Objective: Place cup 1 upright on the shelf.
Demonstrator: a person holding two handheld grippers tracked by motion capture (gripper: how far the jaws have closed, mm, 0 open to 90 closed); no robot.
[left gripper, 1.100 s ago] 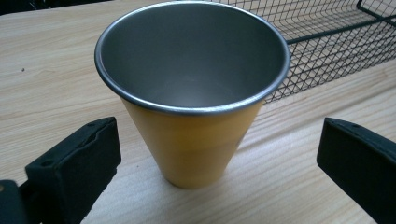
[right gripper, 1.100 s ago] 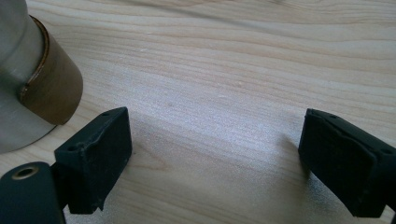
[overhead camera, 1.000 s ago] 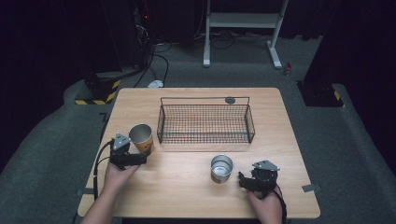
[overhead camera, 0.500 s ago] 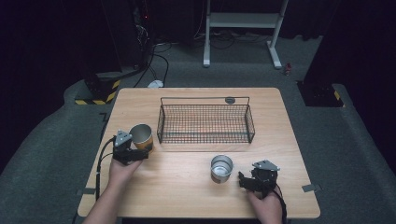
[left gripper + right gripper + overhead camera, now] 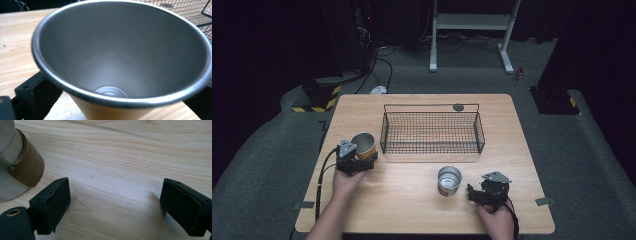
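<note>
The pale wooden bench is carrying a black wire rectangular basket, sitting just beyond and to the right of the left tool. That left tool is closing its jaws around the base of an orange, steel-lined tapered cup, which is tilting toward its camera; the jaws are flanking the cup widely, though whether the pads are pressing yet cannot be told. Squeezing evenly low on the cup should keep it from slipping. The right tool is resting spread and empty, just right of a small silver metal cup.
</note>
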